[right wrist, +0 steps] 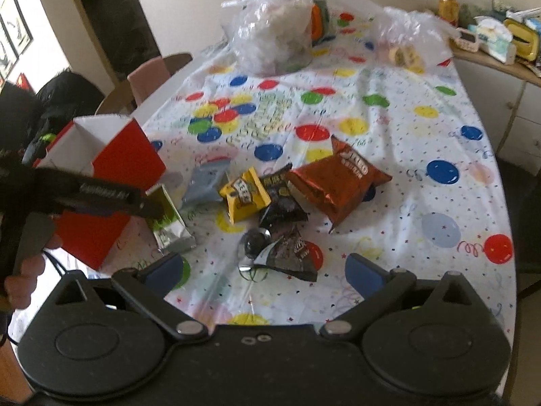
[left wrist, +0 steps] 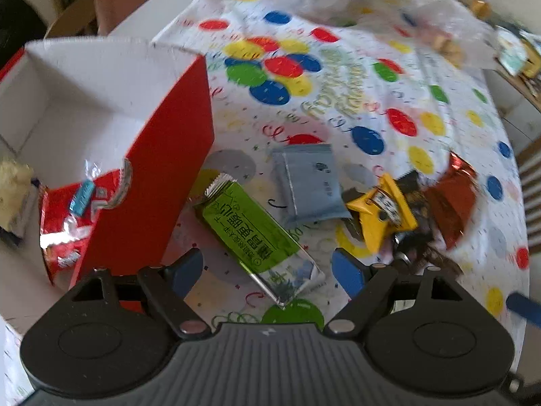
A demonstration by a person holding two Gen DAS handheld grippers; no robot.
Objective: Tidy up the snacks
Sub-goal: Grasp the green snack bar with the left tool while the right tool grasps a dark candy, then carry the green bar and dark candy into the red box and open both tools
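Snacks were split two ways: some already in the red cardboard box with white lining (left wrist: 162, 176), the rest loose on the surface under a white plastic cloth printed with coloured balloons (left wrist: 439, 67).

Left claw (left wrist: 267, 267) was spread wide, nothing held, pads clear of everything. It pointed steeply down with the green foil bar with a silver end (left wrist: 253, 233) lying between its blue pads (left wrist: 348, 270). My read: lined up to take that bar, the loose item nearest the box, so the carry would be shortest. The bar lay diagonal, just beside the red wall; the left pad had little room on that side.

Right claw (right wrist: 265, 267) was also wide open and empty, over a crumpled dark foil wrapper (right wrist: 290, 253) and a small dark round piece (right wrist: 255, 242). Likely staged for the next pick.

Further out sat a grey-blue flat pouch (left wrist: 307, 186), a yellow packet with a dark label (left wrist: 382, 213), a black packet (right wrist: 280, 203) and a copper-red crinkled chip bag (right wrist: 334, 182), bunched mid-surface within reach of both claws.

Inside the box a red foil wrapper (left wrist: 67, 216) leaned against the near wall, with a pale packet (left wrist: 13, 189) at the frame edge. The box stood open-topped at the surface's left edge, so items could drop straight in.

Clear plastic bags (right wrist: 274, 30) sat at the far end, away from the work.
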